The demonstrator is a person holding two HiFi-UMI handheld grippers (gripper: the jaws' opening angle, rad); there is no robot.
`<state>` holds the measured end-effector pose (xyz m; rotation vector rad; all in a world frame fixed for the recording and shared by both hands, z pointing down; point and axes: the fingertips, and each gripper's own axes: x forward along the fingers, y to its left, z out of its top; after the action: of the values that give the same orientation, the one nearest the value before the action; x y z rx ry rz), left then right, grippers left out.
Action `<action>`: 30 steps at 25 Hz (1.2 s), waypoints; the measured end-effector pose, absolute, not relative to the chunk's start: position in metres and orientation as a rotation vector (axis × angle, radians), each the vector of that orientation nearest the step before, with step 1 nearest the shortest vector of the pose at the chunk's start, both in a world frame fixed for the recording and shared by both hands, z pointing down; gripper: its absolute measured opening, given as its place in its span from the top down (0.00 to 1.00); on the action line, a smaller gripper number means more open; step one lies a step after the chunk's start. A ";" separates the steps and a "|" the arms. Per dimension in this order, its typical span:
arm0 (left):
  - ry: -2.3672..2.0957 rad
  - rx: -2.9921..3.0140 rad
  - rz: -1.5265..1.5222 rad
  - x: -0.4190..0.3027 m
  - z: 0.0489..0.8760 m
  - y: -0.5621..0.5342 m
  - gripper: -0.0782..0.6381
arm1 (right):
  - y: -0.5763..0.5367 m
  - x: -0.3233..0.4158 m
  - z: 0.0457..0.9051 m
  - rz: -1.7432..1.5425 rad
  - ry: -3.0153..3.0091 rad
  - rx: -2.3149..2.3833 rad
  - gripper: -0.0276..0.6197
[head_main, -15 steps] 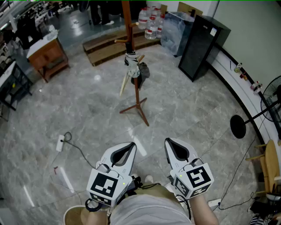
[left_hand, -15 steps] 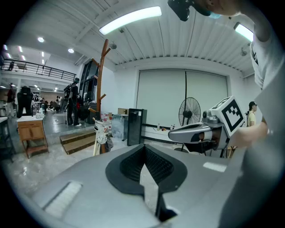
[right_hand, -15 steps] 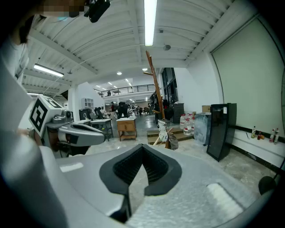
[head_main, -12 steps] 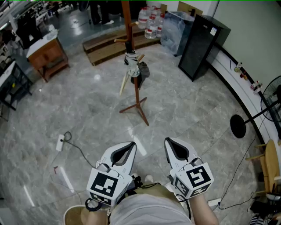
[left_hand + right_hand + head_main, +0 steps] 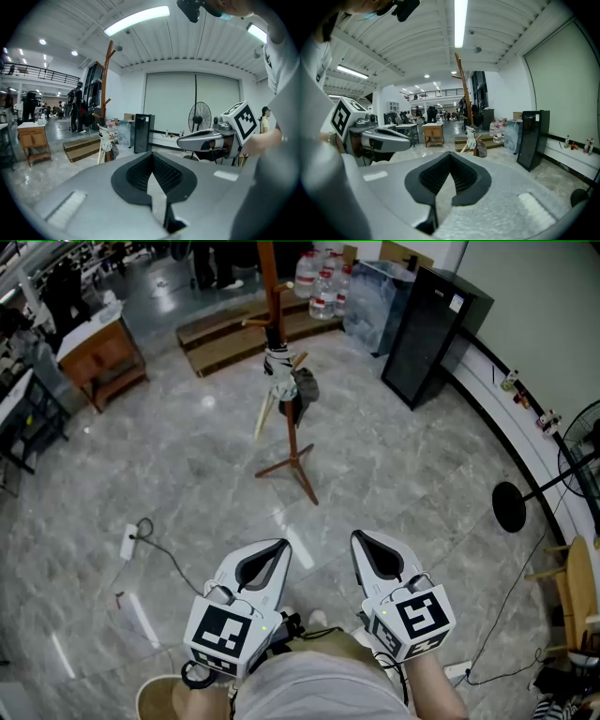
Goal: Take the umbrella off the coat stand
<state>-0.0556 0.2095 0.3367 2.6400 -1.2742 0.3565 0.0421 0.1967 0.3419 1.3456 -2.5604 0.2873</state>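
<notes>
Wooden coat stand [image 5: 293,442] stands well ahead on the marble floor. Cream umbrella [image 5: 266,414] hangs off a low peg with its tip slanting down-left, and a dark bag [image 5: 306,386] is beside it on the same pole. Left gripper [image 5: 272,559] and right gripper [image 5: 367,551] are held low near the body, aimed at the stand, fingers together on nothing. Looks like carry posture, since the stand is out of reach. The approach comes first; jaws need opening once close.
</notes>
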 end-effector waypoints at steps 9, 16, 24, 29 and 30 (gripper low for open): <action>-1.312 2.625 0.378 -0.050 0.338 0.209 0.88 | 0.200 0.042 0.331 0.164 -2.559 1.345 0.96; -1.335 2.609 0.342 -0.045 0.334 0.208 0.81 | 0.199 0.053 0.334 0.320 -2.614 1.368 0.95; -1.366 2.586 0.339 -0.033 0.332 0.208 0.78 | 0.197 0.071 0.334 0.319 -2.625 1.357 0.82; -1.395 2.582 0.335 -0.024 0.330 0.208 0.78 | 0.197 0.083 0.333 0.281 -2.629 1.350 0.82; -1.398 2.581 0.333 -0.023 0.330 0.208 0.77 | 0.197 0.084 0.333 0.285 -2.634 1.346 0.82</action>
<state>-0.0227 0.2084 0.3301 2.5808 -1.3976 0.3330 0.0844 0.1975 0.3329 1.3461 -2.6342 0.2852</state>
